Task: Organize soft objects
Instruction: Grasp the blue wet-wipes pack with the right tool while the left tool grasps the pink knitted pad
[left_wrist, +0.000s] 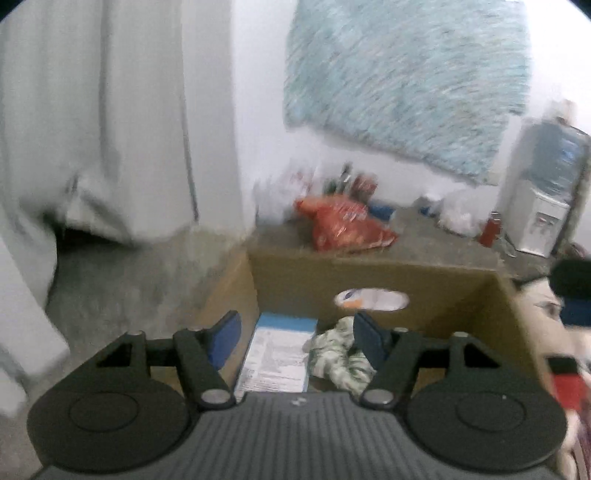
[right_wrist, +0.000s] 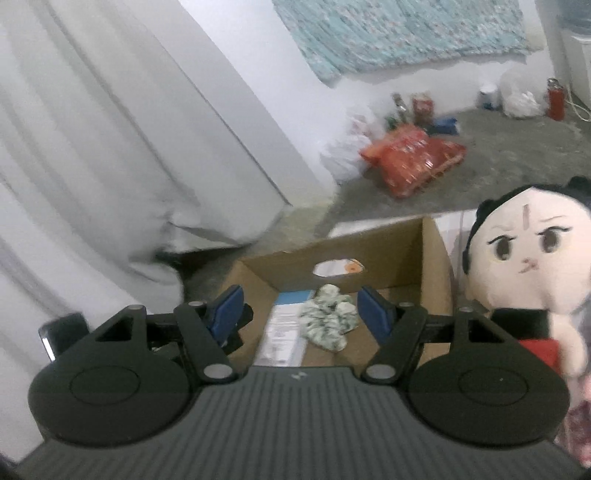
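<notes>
The green-and-white scrunchie (right_wrist: 328, 318) lies crumpled on the floor of the cardboard box (right_wrist: 432, 254), just ahead of and between the fingers of the right gripper (right_wrist: 299, 314), beside a printed leaflet (right_wrist: 286, 325) to its left. It looks light, limp and compressible, so it would likely bunch under any pinch; a hold across its thick gathered middle seems safest, since a loose fold could slip out.

The plush doll (right_wrist: 524, 254) stands outside the box wall, to the right of the right gripper and near it. It looks soft and bulky but light. The large head would squash and spring back, so the narrower body or neck below it is probably the better place to grip.

Both grippers are spread wide and hold nothing. The left gripper (left_wrist: 295, 332) hovers over the near left side of the box, the scrunchie (left_wrist: 336, 350) just ahead of its right finger.

The box walls rise ahead and to either side, so the way in and out is from above. Beyond the far wall the concrete floor (right_wrist: 498, 173) lies open up to an orange snack bag (right_wrist: 410, 155).
</notes>
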